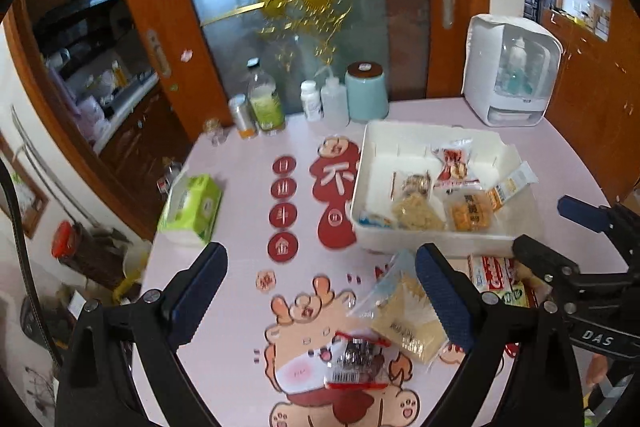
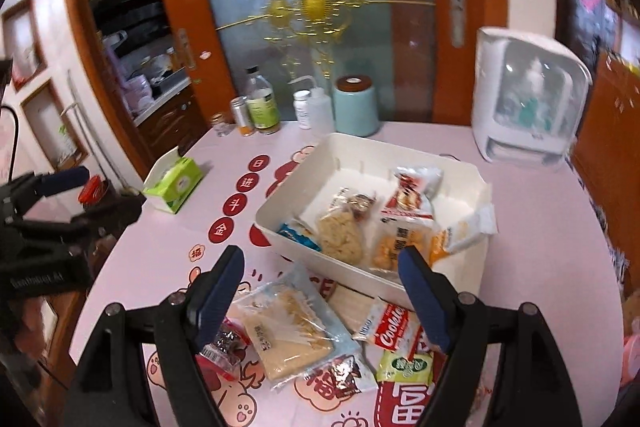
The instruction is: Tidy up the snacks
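A white bin [image 1: 436,241] [image 2: 320,163] on the pink table holds several snack packs. Loose snacks lie in front of it: a clear pack of pale crackers [image 1: 404,323] [image 2: 292,327], a small red-edged pack [image 1: 356,359] [image 2: 220,347], a red "Cookie" pack [image 1: 494,277] [image 2: 394,327] and a green pack [image 2: 406,367]. My left gripper [image 1: 320,303] is open and empty above the crackers and red-edged pack. My right gripper [image 2: 320,301] is open and empty above the crackers; it also shows in the left wrist view [image 1: 560,233].
A green tissue pack [image 1: 192,207] [image 2: 174,183] lies at the table's left edge. Bottles and a teal jar [image 1: 366,91] [image 2: 356,105] stand along the back. A white appliance [image 1: 514,71] [image 2: 528,99] stands at the back right.
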Demonstrator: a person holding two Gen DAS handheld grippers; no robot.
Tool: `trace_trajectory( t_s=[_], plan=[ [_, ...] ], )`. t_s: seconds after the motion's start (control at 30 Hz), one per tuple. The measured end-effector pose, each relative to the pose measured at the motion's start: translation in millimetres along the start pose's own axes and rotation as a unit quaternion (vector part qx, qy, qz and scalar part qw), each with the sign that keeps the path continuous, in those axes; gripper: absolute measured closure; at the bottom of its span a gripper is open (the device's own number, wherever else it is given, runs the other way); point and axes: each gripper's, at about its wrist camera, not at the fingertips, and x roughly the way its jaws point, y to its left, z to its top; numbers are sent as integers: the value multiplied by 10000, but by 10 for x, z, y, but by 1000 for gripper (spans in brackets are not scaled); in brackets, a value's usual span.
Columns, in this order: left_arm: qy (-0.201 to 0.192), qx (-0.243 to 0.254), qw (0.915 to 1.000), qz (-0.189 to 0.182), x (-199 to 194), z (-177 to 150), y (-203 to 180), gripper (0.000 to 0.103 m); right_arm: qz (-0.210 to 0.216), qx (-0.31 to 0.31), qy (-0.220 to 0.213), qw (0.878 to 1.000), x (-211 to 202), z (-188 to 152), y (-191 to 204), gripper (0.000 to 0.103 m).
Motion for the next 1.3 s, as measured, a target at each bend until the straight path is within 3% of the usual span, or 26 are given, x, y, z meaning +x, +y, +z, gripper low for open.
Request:
trace_trajectory(
  t_s=[0.1, 0.23, 0.4, 0.6, 0.9, 1.07, 1.13, 1.3],
  plan=[
    [311, -42, 9994, -121, 136, -214, 89, 8, 124, -232, 184, 9995, 151, -35, 141, 19],
    [800, -39, 9967, -163, 426, -559, 158, 8, 190, -621, 554, 9964, 473, -173, 278, 4],
    [1522, -71, 9878, -328, 860, -1035, 231, 8, 277, -1117, 1029, 9880, 886, -492, 370, 0],
    [2038, 114, 9777, -491, 1212, -1416, 137, 8, 470, -1681, 1589, 9717, 1313, -864, 463, 0],
    [2377, 23, 9686, -728, 1610, -1500, 32, 8, 397, -2197, 2208, 9494, 1836, -1174, 522, 0],
    [2559, -60, 9630, -845, 1819, -1507, -34, 8, 461, -2011, 2334, 9502, 1861, -1172, 448, 1],
    [2641, -137, 9600, -923, 1903, -1510, -57, 8, 502, -1969, 2336, 9509, 1828, -1171, 426, 9],
    [2749, -379, 9538, -1150, 2043, -1507, -70, 9, 431, -1793, 2288, 9558, 1748, -1208, 333, 13]
  ],
)
